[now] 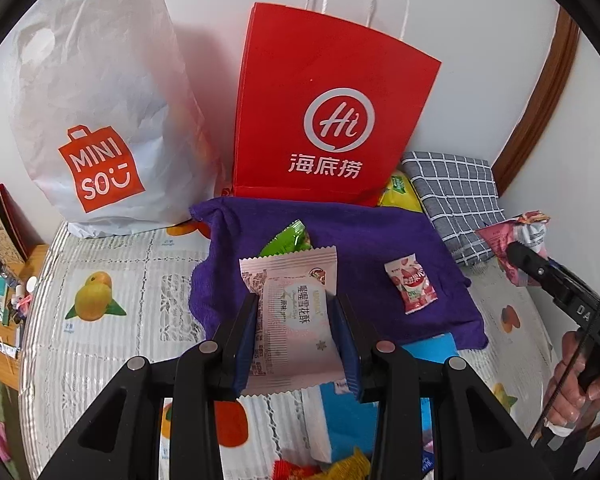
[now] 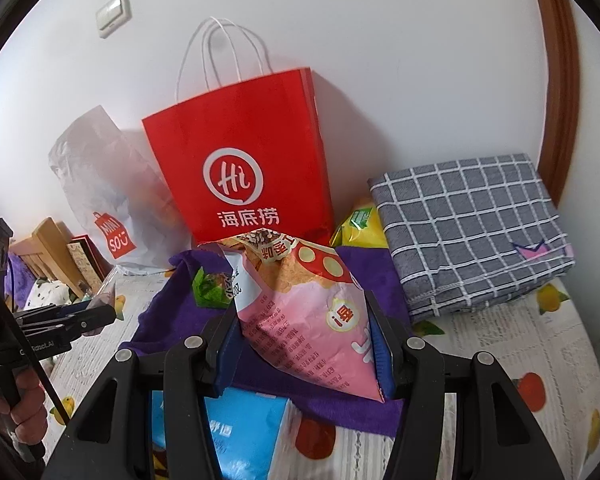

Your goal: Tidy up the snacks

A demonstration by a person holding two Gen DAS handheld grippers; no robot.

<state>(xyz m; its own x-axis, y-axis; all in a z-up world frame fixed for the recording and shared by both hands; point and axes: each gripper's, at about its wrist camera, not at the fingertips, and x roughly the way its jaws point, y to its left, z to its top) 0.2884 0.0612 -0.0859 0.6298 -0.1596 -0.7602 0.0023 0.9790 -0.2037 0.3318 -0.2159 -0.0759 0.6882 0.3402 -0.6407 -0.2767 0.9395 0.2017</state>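
Could slip out any moment, that flat pale pink packet (image 1: 296,320), pinched only by its slick side edges above the purple towel (image 1: 360,232); could snag or crumple too, the puffy pink snack bag (image 2: 312,320), against the rim of the red paper bag (image 2: 244,152) standing just behind. Left gripper (image 1: 298,320) squeezed right down onto the packet, held clear of the cloth. Right gripper (image 2: 304,344) partway open, clamped on the bag's lower corner, carried over the towel's near edge.
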